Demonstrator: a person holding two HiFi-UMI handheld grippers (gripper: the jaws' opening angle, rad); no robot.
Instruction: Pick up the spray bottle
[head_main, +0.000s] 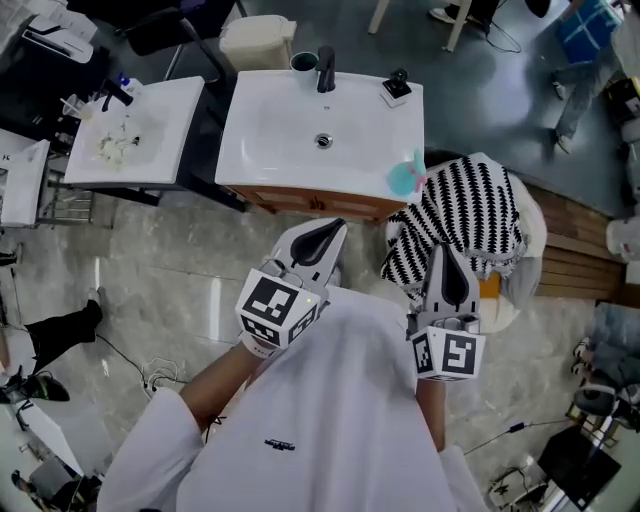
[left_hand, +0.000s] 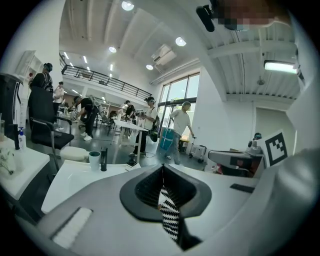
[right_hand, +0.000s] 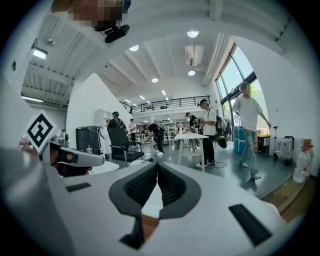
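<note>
A small bottle with a black trigger head and a blue band (head_main: 117, 92) stands at the back of the left white basin (head_main: 160, 150). It looks like the spray bottle and shows at the far left in the left gripper view (left_hand: 20, 137). My left gripper (head_main: 322, 238) is shut and empty, held in front of the middle white sink (head_main: 280, 160) and well to the right of that bottle. My right gripper (head_main: 447, 268) is also shut and empty, over a black-and-white striped cloth (head_main: 470, 210). The jaws meet at the tips in both gripper views (left_hand: 162, 167) (right_hand: 157, 165).
On the middle sink stand a black tap (head_main: 326, 68), a cup (head_main: 304, 63), a black dispenser on a white dish (head_main: 396, 88) and a teal object (head_main: 404, 179) at the front right corner. Several people walk about the hall behind. A cable lies on the floor (head_main: 150, 375).
</note>
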